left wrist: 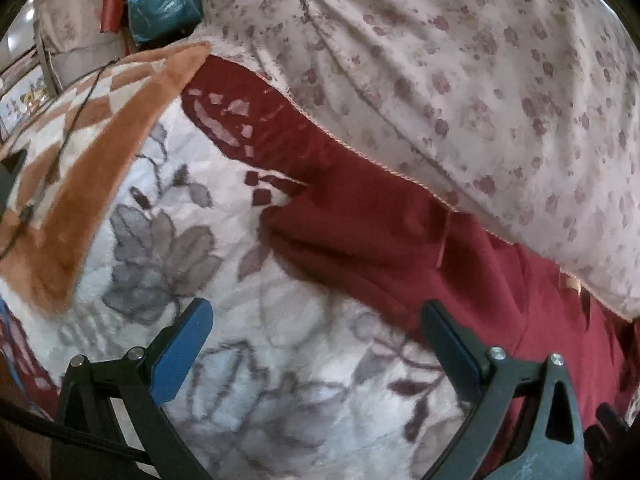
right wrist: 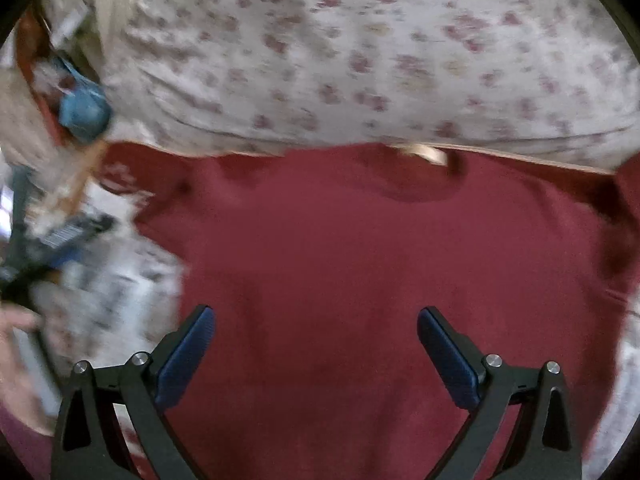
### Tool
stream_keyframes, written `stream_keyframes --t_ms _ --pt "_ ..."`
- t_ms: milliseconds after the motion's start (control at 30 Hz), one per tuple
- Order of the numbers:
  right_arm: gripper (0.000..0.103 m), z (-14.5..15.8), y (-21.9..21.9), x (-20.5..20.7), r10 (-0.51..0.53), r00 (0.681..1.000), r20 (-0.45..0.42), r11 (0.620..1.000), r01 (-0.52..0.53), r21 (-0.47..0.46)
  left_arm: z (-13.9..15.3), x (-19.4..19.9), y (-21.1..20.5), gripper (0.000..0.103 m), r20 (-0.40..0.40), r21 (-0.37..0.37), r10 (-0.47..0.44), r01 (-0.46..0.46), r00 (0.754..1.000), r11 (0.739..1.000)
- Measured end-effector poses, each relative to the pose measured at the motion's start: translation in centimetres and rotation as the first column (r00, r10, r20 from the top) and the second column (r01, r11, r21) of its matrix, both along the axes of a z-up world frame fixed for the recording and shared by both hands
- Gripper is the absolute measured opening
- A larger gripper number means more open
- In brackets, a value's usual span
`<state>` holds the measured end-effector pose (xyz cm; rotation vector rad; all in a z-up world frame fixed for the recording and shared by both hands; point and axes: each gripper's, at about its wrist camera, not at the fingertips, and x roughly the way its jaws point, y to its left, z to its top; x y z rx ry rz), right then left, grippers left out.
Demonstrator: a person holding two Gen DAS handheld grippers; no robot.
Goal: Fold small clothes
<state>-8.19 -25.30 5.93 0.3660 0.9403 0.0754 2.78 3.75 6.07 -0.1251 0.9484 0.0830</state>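
A dark red small shirt [right wrist: 340, 248] lies spread flat on the bed, its neck opening toward the far side. In the left wrist view its sleeve and side [left wrist: 392, 240] stretch from the centre to the lower right. My left gripper [left wrist: 316, 324] is open and empty, hovering over the white blanket just left of the shirt's edge. My right gripper [right wrist: 316, 328] is open and empty, hovering over the middle of the shirt's body. The right wrist view is motion-blurred.
A white blanket with grey leaf print [left wrist: 172, 256] lies under the shirt. A pale flowered pillow or cover [left wrist: 460, 60] lies along the far side. An orange checked blanket [left wrist: 80, 140] is at the left. A blue bag [left wrist: 164, 0] sits beyond it.
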Motion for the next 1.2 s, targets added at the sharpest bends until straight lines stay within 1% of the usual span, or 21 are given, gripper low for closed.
stream_keyframes --t_ms 67,133,200,267,333,467,600,667,700,733,767,833,867,967,1033,1100,1200 --pt "0.092 0.7 1.0 2.1 0.039 0.999 0.017 0.998 -0.040 0.049 -1.1 0.3 -0.4 0.103 -0.025 0.016 -0.027 0.027 0.999 1.000" --pt "0.086 1.0 2.6 4.2 0.078 0.997 0.020 0.996 -0.078 0.053 -1.9 0.7 -0.6 0.103 -0.035 0.046 -0.038 0.040 0.999 0.998" --pt "0.086 1.2 4.2 5.9 0.103 0.994 0.027 0.993 -0.105 0.054 -2.2 1.0 -0.4 0.103 -0.039 0.046 -0.032 0.034 0.999 0.998" --pt "0.086 1.2 5.5 7.0 0.122 0.992 0.035 0.991 -0.123 0.048 -2.2 1.1 -0.2 0.103 -0.036 0.036 -0.027 0.028 0.999 0.999" --pt "0.085 0.8 6.6 7.9 0.136 0.990 0.033 0.989 -0.138 0.047 -2.1 1.2 -0.3 0.103 -0.028 0.041 -0.029 0.030 0.999 0.999" --pt "0.084 0.1 7.8 9.4 0.165 0.986 0.028 0.982 -0.167 0.088 -2.3 1.1 -0.2 0.103 -0.021 0.088 -0.033 0.034 0.999 0.996" --pt "0.084 -0.5 8.3 11.3 0.171 0.985 0.015 0.977 -0.172 0.126 -2.4 1.1 1.0 0.103 -0.009 0.083 -0.002 0.003 1.000 0.997" --pt "0.084 -0.5 8.6 12.0 0.177 0.984 0.016 0.974 -0.178 0.138 -2.8 1.1 1.5 0.103 -0.018 0.086 0.005 -0.004 1.000 0.996" --pt "0.083 -0.5 8.7 12.4 0.179 0.984 0.016 0.973 -0.179 0.144 -2.9 1.2 1.7 0.103 -0.026 0.079 0.008 -0.006 1.000 0.997" --pt "0.080 -0.5 8.8 12.7 0.179 0.984 0.014 0.972 -0.179 0.154 -3.0 1.2 1.8 0.103 -0.030 0.072 0.010 -0.008 0.999 0.997" --pt "0.075 -0.5 8.9 13.1 0.181 0.984 0.009 0.968 -0.179 0.174 -3.1 1.2 2.0 0.103 -0.032 0.063 0.014 -0.012 0.999 0.998" --pt "0.072 -0.7 8.9 13.6 0.180 0.984 0.001 0.958 -0.176 0.225 -3.2 1.3 2.2 0.103 -0.034 0.064 0.021 -0.019 0.999 0.998" --pt "0.070 -0.8 9.0 14.1 0.182 0.983 -0.005 0.947 -0.174 0.270 -3.3 1.3 2.3 0.103 -0.036 0.068 0.025 -0.023 0.999 0.997" --pt "0.069 -1.2 9.5 15.1 0.191 0.982 -0.010 0.925 -0.177 0.335 -3.6 1.5 2.8 0.103 -0.050 0.078 0.042 -0.038 0.998 0.996" --pt "0.069 -1.4 10.1 15.8 0.201 0.979 -0.009 0.920 -0.186 0.345 -3.8 1.7 2.9 0.103 -0.064 0.062 0.047 -0.043 0.997 0.997" --pt "0.069 -2.1 11.1 17.0 0.233 0.972 -0.025 0.906 -0.208 0.369 -3.9 1.8 2.9 0.103 -0.071 0.064 0.046 -0.042 0.996 0.997" --pt "0.069 -3.5 12.0 18.5 0.225 0.973 -0.061 0.899 -0.183 0.397 -4.1 1.9 2.9 0.103 -0.077 0.064 0.047 -0.042 0.996 0.997"
